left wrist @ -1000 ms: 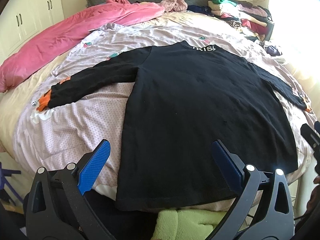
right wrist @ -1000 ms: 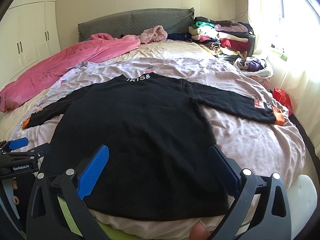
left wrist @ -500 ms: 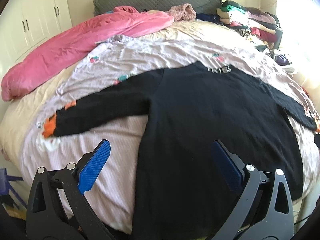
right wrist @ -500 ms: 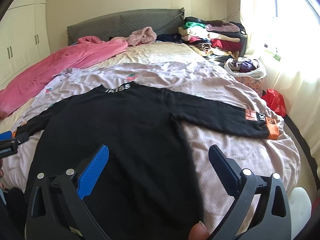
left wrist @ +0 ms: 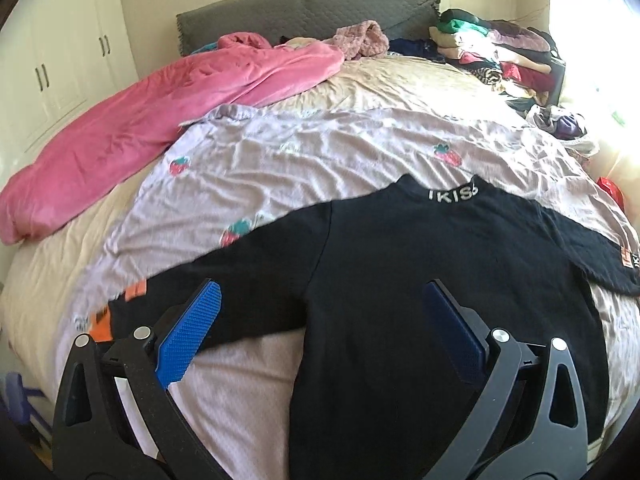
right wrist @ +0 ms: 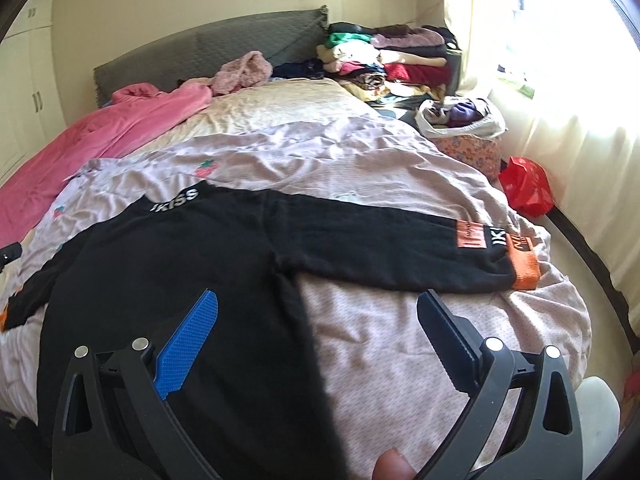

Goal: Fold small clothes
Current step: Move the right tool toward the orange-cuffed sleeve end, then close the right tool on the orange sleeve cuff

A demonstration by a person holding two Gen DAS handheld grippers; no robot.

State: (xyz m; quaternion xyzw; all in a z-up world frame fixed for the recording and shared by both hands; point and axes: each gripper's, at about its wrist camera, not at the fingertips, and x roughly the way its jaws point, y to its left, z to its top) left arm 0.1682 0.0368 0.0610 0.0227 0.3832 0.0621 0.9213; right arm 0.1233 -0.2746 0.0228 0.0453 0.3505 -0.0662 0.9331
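Note:
A black long-sleeved sweater (left wrist: 420, 280) with white lettering at the collar lies flat on the bed, sleeves spread out; it also shows in the right wrist view (right wrist: 180, 264). Its left sleeve (left wrist: 240, 280) ends in an orange cuff (left wrist: 100, 322). Its right sleeve (right wrist: 380, 248) ends in an orange cuff (right wrist: 522, 266). My left gripper (left wrist: 320, 300) is open and empty, above the left armpit. My right gripper (right wrist: 316, 308) is open and empty, above the right armpit and side edge.
The sweater lies on a lilac strawberry-print sheet (left wrist: 320, 152). A pink quilt (left wrist: 160, 100) lies at the back left. A pile of clothes (right wrist: 384, 60) sits at the back right by the window. A red bag (right wrist: 524, 186) lies beside the bed.
Both grippers have moved forward over the sweater and apart, the left toward the left sleeve, the right toward the right sleeve. Both stay open.

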